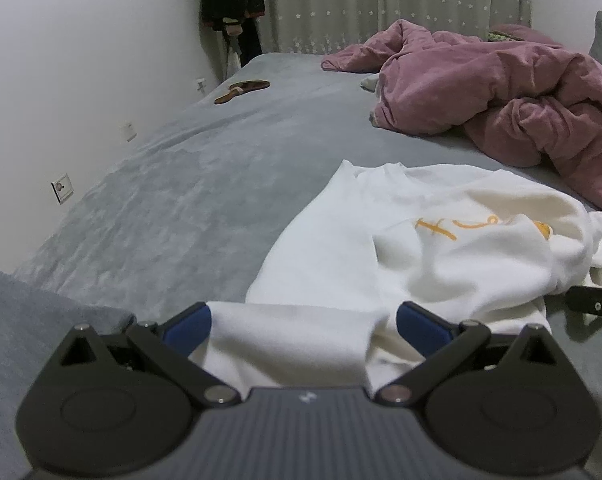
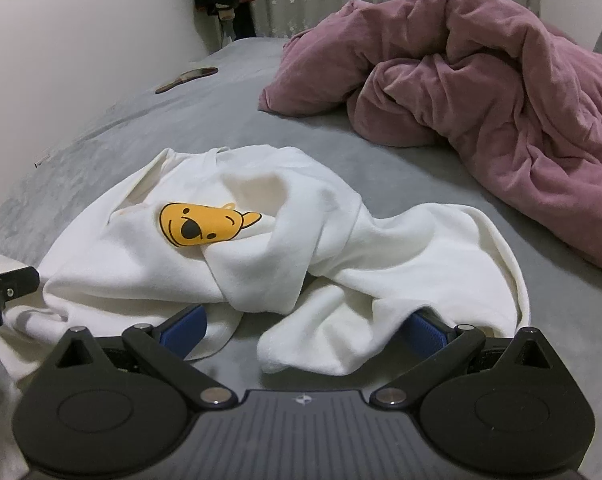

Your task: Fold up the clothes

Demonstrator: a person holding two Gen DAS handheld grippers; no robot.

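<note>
Left wrist view: your left gripper point(image 1: 303, 330) sits low at the near hem of the white sweatshirt point(image 1: 413, 240), fingers point(image 1: 191, 326) spread wide with cloth lying between them but not pinched. The garment lies rumpled on the grey bed point(image 1: 173, 200), collar pointing away from you, well short of the pink duvet point(image 1: 501, 96).

Right wrist view: your right gripper point(image 2: 301, 328) is likewise parted, its fingers point(image 2: 183, 326) straddling a twisted sleeve or hem of the same sweatshirt, the yellow bear print point(image 2: 205, 226) creased under a fold.

The step in hand appears to be seizing the bottom edge to spread the garment flat. Before closing, slide each gripper outward toward a true hem corner, so that you catch both layers there. Then lift and draw toward yourself evenly; an uneven pull would likely deepen the central twist. Keep the cloth apart from the duvet.
</note>
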